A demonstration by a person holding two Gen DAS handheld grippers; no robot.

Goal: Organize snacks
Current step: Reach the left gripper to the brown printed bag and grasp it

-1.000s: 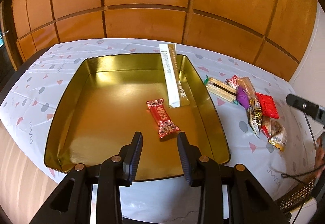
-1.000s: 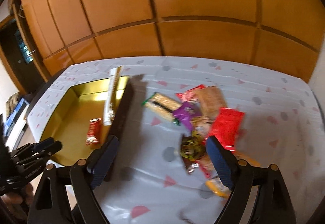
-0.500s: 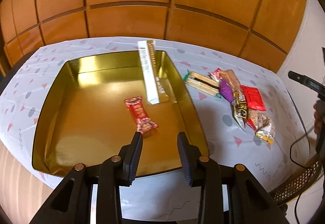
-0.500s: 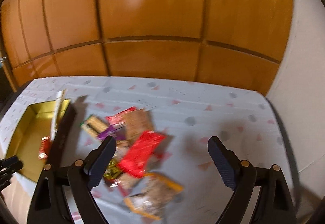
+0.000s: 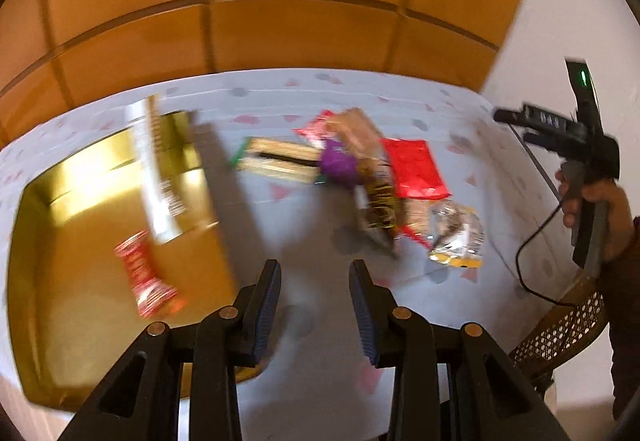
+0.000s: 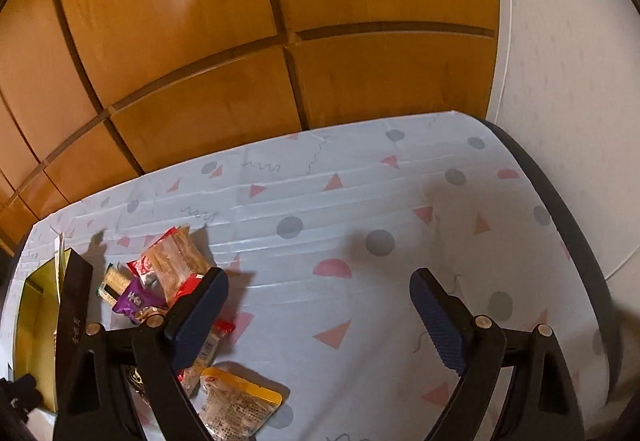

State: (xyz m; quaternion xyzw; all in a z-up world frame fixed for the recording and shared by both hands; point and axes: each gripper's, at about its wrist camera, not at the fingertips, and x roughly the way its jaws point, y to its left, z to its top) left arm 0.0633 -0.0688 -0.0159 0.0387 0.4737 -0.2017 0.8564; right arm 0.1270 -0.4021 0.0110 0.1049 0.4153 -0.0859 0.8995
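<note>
Warm indoor light falls from above. The left wrist view is smeared by motion blur: the gold tray (image 5: pixel 100 241) and the snack pile (image 5: pixel 372 177) beside it lose their edges, and the tray floor glares. The right wrist view is sharper. Wood panels (image 6: pixel 240 41) above the tray bow under fisheye distortion; corners go black.

left of the left gripper (image 5: pixel 315 299), a gold tin (image 5: pixel 80 281) holds a red-and-white wrapper (image 5: pixel 146 277). ahead lie purple (image 5: pixel 340 165) and red (image 5: pixel 416 169) packets on a pale tabletop (image 6: pixel 360 201) cloth patterned with pink triangles and grey dots.
</note>
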